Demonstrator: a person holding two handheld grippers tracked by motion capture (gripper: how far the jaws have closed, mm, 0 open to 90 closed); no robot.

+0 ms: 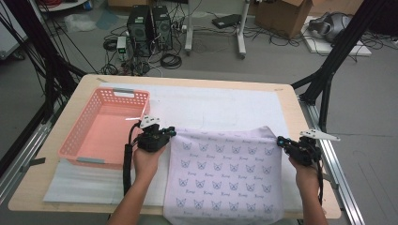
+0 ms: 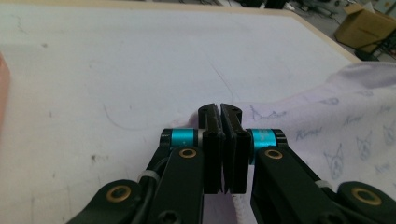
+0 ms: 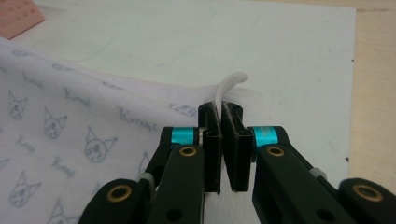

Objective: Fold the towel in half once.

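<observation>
A pale lilac cloth [image 1: 225, 173] printed with small cat faces lies on the white mat and hangs over the table's near edge. My left gripper [image 1: 172, 132] is shut on its far left corner. My right gripper [image 1: 280, 140] is shut on its far right corner. In the left gripper view the jaws [image 2: 220, 109] stand pressed together with the cloth [image 2: 336, 126] spreading off to their right. In the right gripper view the jaws [image 3: 220, 109] pinch the cloth [image 3: 70, 116], and a white cord end [image 3: 229, 83] curls up from between them.
A pink plastic basket [image 1: 105, 126] stands at the left of the table, just beside my left hand. The white mat [image 1: 220, 105] covers the tabletop beyond the cloth. Black frame struts rise at both sides of the table. Cables, computers and boxes sit on the floor behind.
</observation>
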